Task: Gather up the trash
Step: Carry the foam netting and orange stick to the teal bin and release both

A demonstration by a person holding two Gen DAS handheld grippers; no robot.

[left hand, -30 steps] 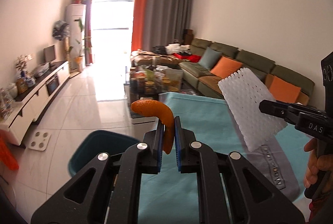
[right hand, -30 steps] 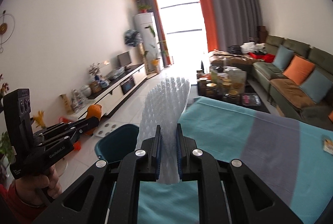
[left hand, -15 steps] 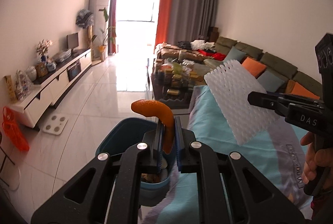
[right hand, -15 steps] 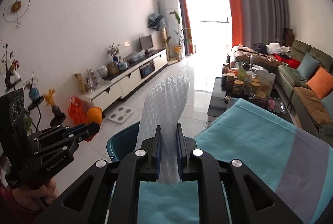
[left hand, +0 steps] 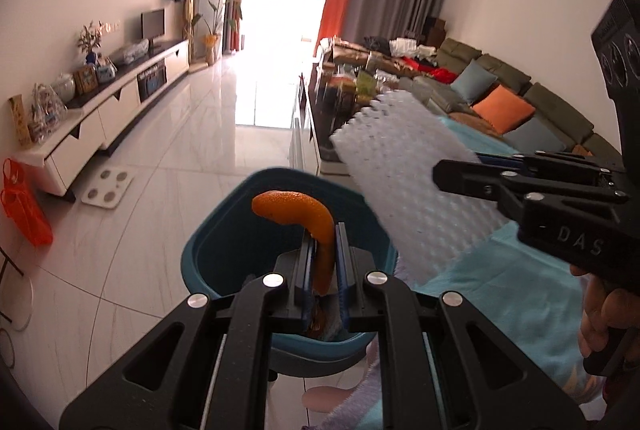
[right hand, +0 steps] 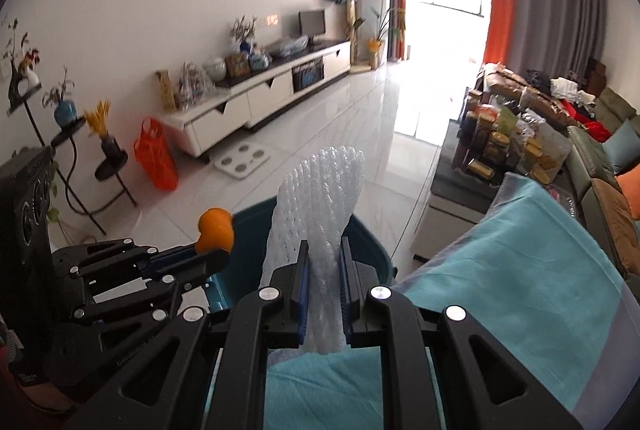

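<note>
Left wrist view: left gripper sits bottom centre, fingers clamped on a curved strip of orange peel that rises between the pads and bends toward the left of the frame. Directly behind and below the peel is the open mouth of a teal bin on the white tile floor; some dark contents show at its bottom, too obscured to identify. Right gripper enters from the right edge, a hand on its handle at lower right, fingers closed on a white foam net that spreads across centre right, its lower edge near the bin's right rim. A teal cloth covers the surface at lower right. Right wrist view: right gripper at bottom centre, pads pressed on the foam net, which stands upright from the jaws and fans out above them. The bin lies behind it, mostly hidden, rim showing left and right of the net. Left gripper comes in from the left edge with the peel at its tip, over the bin's left side. Teal cloth fills lower right. An orange bag stands on the floor at centre left, by a white TV cabinet.
</note>
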